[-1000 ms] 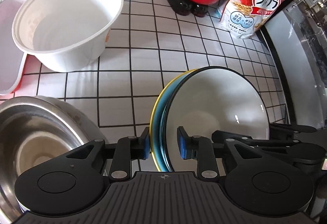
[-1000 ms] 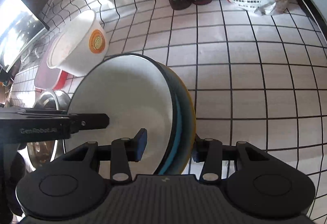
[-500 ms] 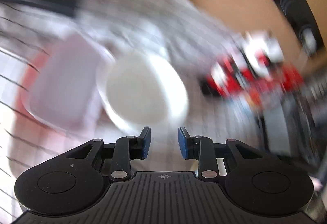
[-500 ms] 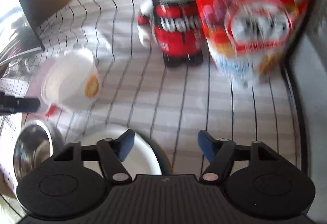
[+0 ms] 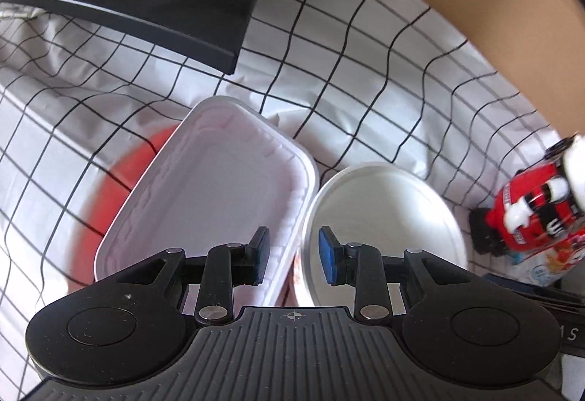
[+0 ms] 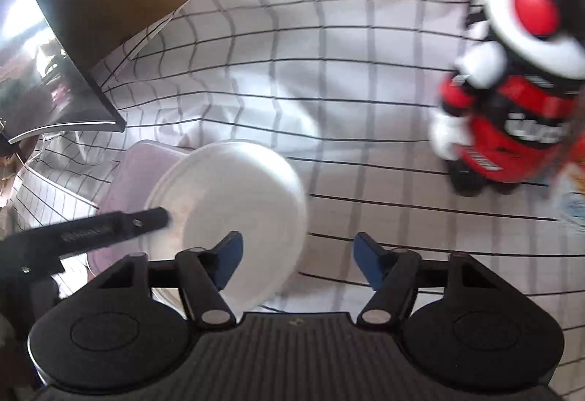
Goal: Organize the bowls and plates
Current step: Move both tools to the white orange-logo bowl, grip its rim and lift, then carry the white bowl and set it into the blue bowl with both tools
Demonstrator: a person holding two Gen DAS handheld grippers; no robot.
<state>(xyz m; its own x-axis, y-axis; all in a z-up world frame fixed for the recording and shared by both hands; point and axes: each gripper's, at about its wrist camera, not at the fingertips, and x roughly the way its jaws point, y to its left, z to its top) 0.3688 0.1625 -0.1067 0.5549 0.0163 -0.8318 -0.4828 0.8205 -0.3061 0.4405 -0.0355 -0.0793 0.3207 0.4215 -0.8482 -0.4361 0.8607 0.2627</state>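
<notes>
Over the rims: left gripper (image 5: 292, 256) parted, empty.
Right gripper (image 6: 297, 260): wide, empty.
Risk: left finger may knock white bowl (image 5: 384, 229) against tray (image 5: 219, 188).

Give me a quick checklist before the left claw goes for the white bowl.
1. Left claw empty: ok, nothing between its blue pads.
2. Left claw lined up on the white bowl rim: ok, the rim's near edge sits in the gap.
3. Right claw empty and open: ok.
4. Bowl clear of the white tray: not ok, tray edge is right against it.
5. Red plate free: not ok, the tray lies over it.
6. Bowl empty: ok, inside looks bare.
</notes>
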